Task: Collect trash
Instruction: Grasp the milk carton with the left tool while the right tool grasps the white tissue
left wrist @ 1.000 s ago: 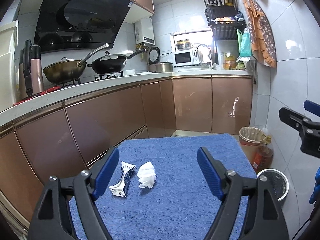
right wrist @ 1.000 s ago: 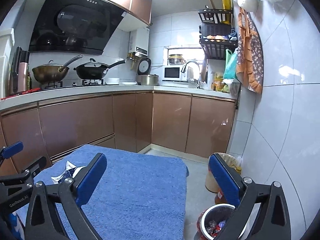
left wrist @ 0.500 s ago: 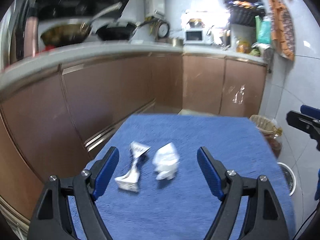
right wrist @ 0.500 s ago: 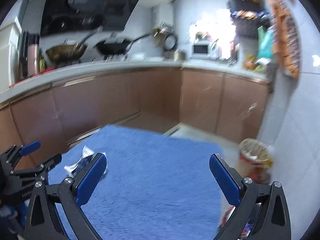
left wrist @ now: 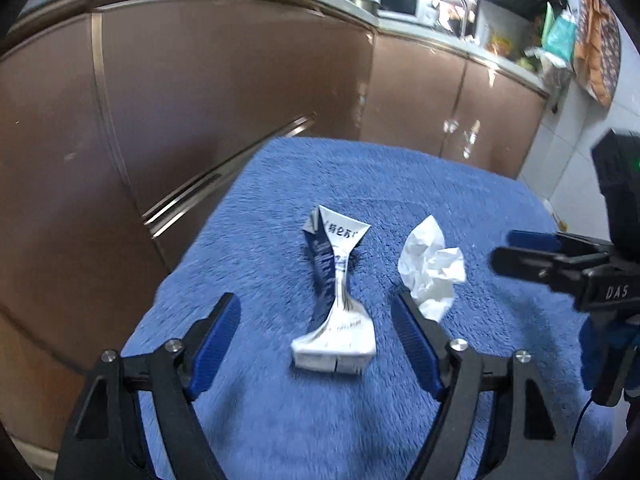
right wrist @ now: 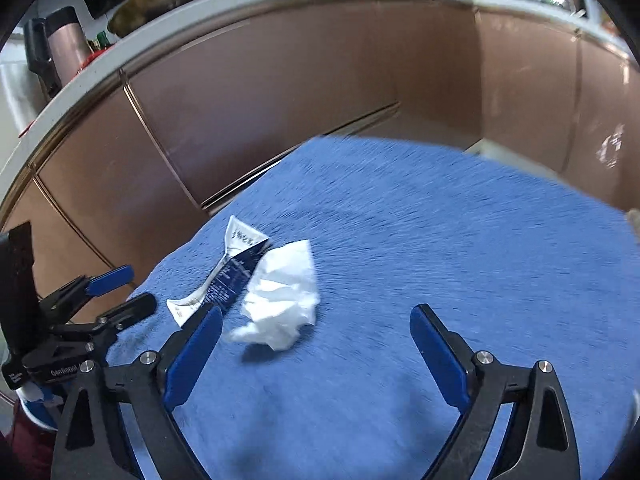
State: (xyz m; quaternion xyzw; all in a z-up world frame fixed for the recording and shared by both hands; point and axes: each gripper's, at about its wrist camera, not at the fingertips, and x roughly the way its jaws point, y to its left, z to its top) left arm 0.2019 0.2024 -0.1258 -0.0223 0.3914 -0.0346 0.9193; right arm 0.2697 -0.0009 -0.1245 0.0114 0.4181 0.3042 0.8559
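A crushed blue-and-white carton [left wrist: 335, 296] lies on the blue towel-covered table [left wrist: 400, 420]. A crumpled white tissue [left wrist: 432, 272] lies just right of it. My left gripper [left wrist: 316, 344] is open and empty, its fingers on either side of the carton's near end. In the right wrist view the tissue [right wrist: 284, 296] and the carton [right wrist: 228, 276] lie ahead and to the left. My right gripper [right wrist: 316, 352] is open and empty, just short of the tissue. The right gripper also shows at the right edge of the left wrist view [left wrist: 560, 264].
Brown kitchen cabinets [left wrist: 200, 100] stand close behind the table's far and left edges. The countertop [right wrist: 160, 40] above holds a wok, a thermos and appliances. The blue towel spreads wide to the right of the trash [right wrist: 480, 260].
Both grippers have tilted down and moved forward toward the table. The left now straddles the carton; the right has swung left to the tissue. The bins have left view.
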